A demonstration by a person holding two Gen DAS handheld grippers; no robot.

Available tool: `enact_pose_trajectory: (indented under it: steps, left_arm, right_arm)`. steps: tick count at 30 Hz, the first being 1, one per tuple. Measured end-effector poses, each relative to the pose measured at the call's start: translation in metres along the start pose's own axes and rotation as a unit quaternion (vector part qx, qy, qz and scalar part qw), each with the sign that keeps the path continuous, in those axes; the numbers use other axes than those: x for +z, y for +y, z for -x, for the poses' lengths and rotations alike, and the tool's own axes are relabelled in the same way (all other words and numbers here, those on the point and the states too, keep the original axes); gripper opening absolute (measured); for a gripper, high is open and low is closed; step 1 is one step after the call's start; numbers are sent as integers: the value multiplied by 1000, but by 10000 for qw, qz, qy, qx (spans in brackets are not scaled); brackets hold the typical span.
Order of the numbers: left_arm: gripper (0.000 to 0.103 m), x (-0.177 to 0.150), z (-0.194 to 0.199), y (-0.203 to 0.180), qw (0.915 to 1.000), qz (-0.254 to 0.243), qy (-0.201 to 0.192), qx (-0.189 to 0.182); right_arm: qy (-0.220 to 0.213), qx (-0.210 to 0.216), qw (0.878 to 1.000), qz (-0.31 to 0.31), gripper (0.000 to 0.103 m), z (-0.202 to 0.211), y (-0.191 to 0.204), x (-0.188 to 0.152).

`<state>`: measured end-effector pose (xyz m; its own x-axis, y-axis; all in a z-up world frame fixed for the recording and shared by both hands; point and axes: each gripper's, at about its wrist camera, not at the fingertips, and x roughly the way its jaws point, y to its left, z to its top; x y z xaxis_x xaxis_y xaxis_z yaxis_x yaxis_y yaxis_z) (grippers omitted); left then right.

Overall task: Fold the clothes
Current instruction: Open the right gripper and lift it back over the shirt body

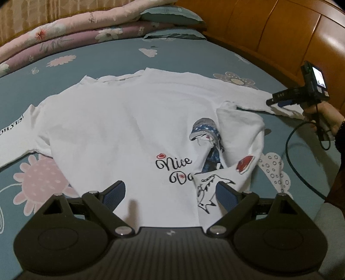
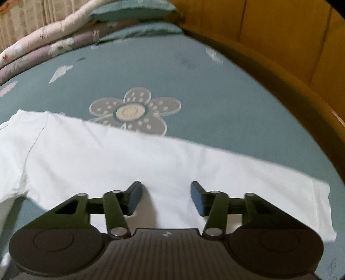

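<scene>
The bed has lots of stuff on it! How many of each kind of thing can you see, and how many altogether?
White shirt: 1
Teal pillows: 2
Folded flowery quilts: 2
Grippers, left gripper and right gripper, both open: 2
Total: 7

- White shirt (image 1: 120, 120): left sleeve runs off the left wrist view's edge, its black lettering cut short.
- "Nice Da…" print (image 1: 174, 170) half covered by the folded-over hem.
- Right wrist view smeared with blur; sleeve (image 2: 172, 163) edges soft.
- Hand (image 1: 325, 116) cropped at the frame's right.
</scene>
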<state>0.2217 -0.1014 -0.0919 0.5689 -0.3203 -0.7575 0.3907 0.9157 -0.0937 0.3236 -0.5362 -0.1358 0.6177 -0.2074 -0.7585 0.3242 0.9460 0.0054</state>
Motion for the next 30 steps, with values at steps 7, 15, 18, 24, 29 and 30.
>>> enact_pose_trajectory:
  steps: [7,15,18,24,29,30]
  left_arm:
    - [91,-4,-12,8,10000,16,50,37]
    - [91,-17,9,3,9995,-300,-38,118]
    - [91,-26,24,1,9990,-421,-91,109]
    - [91,-48,48,-1,9987,-497,-120,73]
    - [91,-62,62,-3,9983,-562,-121,127]
    - [91,-65,65,-3,9983,-560,-129,134]
  right_arm:
    - [36,-253,9984,-503,67,-12,-36,19]
    - [-16,530,9981,-308,70,39,-3,2]
    - [-49,983,9951,-27,71,75,21,-11]
    - [-65,1992,9791,405,79,137,72,-42]
    - [179,2636,9627,586,79,164,113,-75]
    - [130,2668,9612,689,79,171,123,-81]
